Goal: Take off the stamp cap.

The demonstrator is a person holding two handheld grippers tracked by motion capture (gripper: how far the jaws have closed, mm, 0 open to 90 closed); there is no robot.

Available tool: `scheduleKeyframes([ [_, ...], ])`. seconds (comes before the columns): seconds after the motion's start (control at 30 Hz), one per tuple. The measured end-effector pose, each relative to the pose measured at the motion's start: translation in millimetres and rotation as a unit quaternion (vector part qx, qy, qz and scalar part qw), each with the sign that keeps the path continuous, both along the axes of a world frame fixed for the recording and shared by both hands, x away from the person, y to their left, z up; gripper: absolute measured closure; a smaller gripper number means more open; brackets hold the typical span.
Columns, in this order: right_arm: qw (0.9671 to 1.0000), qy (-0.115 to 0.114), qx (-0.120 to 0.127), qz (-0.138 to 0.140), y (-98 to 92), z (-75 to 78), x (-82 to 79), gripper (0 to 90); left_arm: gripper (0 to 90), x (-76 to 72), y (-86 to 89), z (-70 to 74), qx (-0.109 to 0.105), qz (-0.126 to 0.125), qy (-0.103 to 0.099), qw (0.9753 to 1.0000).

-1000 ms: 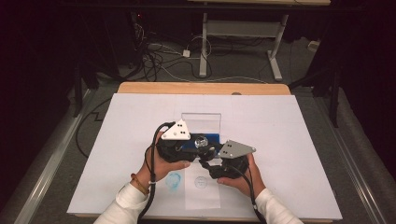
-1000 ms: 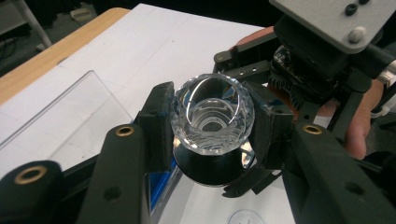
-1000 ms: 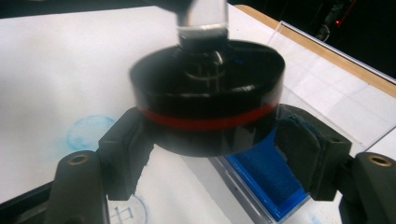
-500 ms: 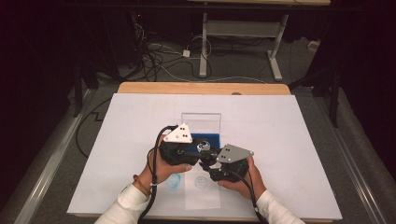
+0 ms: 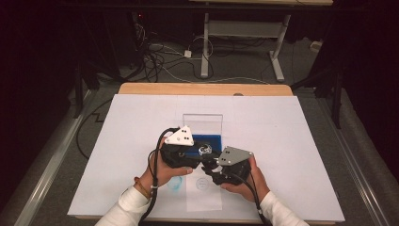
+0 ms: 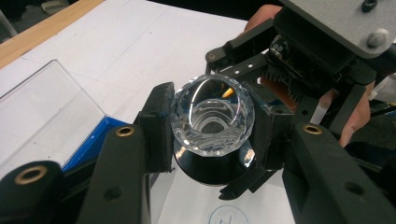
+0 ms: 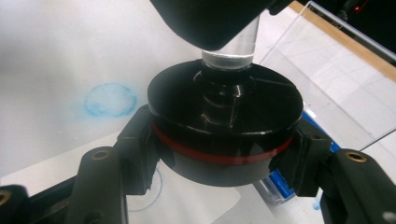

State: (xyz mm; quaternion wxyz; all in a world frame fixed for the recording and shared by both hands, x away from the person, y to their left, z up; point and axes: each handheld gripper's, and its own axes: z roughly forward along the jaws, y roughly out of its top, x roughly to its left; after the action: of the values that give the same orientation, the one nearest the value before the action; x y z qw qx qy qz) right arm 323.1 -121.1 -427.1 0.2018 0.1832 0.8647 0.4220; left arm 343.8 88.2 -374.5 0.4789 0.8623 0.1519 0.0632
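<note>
Grippers meet above the white sheet (image 5: pixel 141 141): left gripper (image 6: pixel 210 128) clamps the crystal knob (image 6: pixel 212 116), right gripper (image 7: pixel 219 154) clamps its black base (image 7: pixel 224 112), probably so they can be twisted apart or together.

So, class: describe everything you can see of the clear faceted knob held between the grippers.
The knob looks like cut glass or crystal: a round, faceted rim around a hollow centre, narrowing to a clear stem. The left gripper clamps it at the rim on both sides. Its stem enters a round black base with a red band, held by the right gripper above the white table.
</note>
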Motion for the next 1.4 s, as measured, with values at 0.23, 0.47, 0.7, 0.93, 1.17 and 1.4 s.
scheduleKeyframes([
  [0.23, 1.0, 0.002, -0.005, 0.004, -0.6, -1.1, 0.4, 39.0, 54.8, 2.0, 0.9, -2.3, -0.006, -0.004, 0.01, 0.9999],
  [0.47, 0.9999, 0.003, -0.009, 0.01, -0.9, -0.5, 0.1, 39.0, 54.8, 3.5, 2.5, -3.6, -0.015, -0.008, 0.018, 0.9997],
  [0.7, 0.9987, 0.013, -0.009, 0.049, 15.3, -7.1, -13.1, 39.1, 54.9, 3.3, 3.2, -1.9, -0.023, 0.003, 0.009, 0.9997],
  [0.93, 0.9989, 0.004, -0.024, 0.041, 12.4, -6.7, -12.5, 39.0, 54.9, 5.0, 15.1, 1.2, -0.036, 0.011, 0.008, 0.9993],
  [1.17, 0.9989, 0.005, -0.028, 0.038, 7.4, -5.9, -12.8, 39.0, 54.9, 3.7, 15.3, 2.2, -0.03, 0.012, 0.004, 0.9995],
  [1.4, 0.9992, 0.002, -0.032, 0.022, -9.1, -4.2, -12.7, 38.9, 55.0, 2.7, 15.9, 3.2, -0.02, 0.013, -0.002, 0.9997],
])
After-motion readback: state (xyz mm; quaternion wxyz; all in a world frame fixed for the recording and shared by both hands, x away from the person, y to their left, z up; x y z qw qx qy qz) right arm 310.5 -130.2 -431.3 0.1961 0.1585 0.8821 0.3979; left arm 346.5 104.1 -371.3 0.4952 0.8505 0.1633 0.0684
